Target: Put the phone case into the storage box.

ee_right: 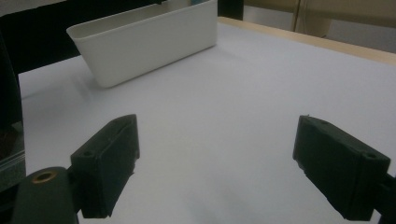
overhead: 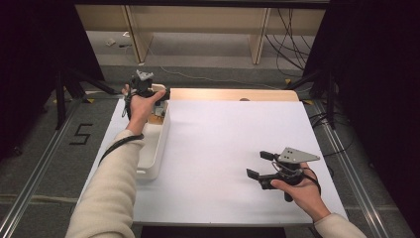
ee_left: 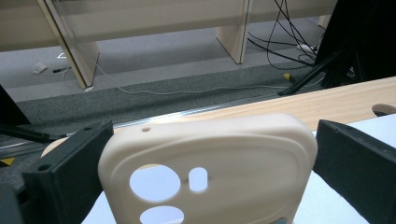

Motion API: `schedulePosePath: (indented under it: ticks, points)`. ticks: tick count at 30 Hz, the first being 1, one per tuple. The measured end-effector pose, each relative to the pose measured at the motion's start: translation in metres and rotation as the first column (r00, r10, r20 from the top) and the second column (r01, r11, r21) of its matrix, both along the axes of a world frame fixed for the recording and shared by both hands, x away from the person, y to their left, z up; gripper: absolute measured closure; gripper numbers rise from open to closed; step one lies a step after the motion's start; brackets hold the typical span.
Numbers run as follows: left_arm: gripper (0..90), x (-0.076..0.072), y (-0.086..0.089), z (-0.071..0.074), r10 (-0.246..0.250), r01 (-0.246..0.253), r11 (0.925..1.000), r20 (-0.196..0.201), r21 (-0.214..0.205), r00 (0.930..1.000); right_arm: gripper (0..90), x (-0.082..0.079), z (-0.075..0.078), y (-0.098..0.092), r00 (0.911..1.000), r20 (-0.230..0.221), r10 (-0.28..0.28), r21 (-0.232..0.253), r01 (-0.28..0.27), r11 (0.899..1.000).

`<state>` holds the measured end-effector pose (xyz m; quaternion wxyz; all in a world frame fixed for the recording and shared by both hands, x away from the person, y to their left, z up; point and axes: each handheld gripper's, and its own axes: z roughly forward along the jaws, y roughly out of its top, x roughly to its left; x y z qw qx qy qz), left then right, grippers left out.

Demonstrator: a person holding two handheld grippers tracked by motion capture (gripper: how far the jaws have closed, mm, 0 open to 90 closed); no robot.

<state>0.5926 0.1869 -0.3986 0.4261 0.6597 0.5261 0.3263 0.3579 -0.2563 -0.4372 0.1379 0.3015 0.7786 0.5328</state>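
A cream phone case (ee_left: 233,154) with camera cut-outs stands upright between the black jaws of my left gripper (ee_left: 212,140). The jaws are spread as wide as the case, their pads right at its side edges without visibly pressing. From above, that left gripper (overhead: 152,93) is held over the far end of a white bin (overhead: 161,144). My right gripper (overhead: 260,164) hovers low over the white table sheet (overhead: 223,144) near the front right, open, with nothing between its jaws (ee_right: 215,154).
The long white bin (ee_right: 149,46) lies along the table's left side with small items at its far end. A wooden strip (overhead: 233,94) edges the far side. Beyond it are floor cables and shelf legs.
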Motion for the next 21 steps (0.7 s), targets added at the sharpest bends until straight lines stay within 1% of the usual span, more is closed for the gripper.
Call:
schedulePosePath:
  ticks: [3, 9, 21]
  points:
    - [0.0, 0.000, 0.000, 0.002, -0.003, 0.002, 0.9999, 0.006, 0.010, 1.0000, 15.6, 0.000, 0.000, 0.000, 1.0000, 0.000, 0.000, 0.000, 0.000, 1.000]
    - [0.0, -0.001, 0.000, 0.009, -0.012, 0.011, 0.9999, 0.027, 0.010, 0.9996, 15.5, 0.000, 0.000, 0.001, 1.0000, -0.001, 0.001, 0.000, -0.001, 1.000]
    - [0.0, -0.005, -0.009, 0.026, -0.039, 0.038, 0.9992, 0.077, 0.012, 0.9963, 15.5, 0.000, 0.000, 0.001, 1.0000, -0.002, 0.005, -0.003, -0.005, 1.000]
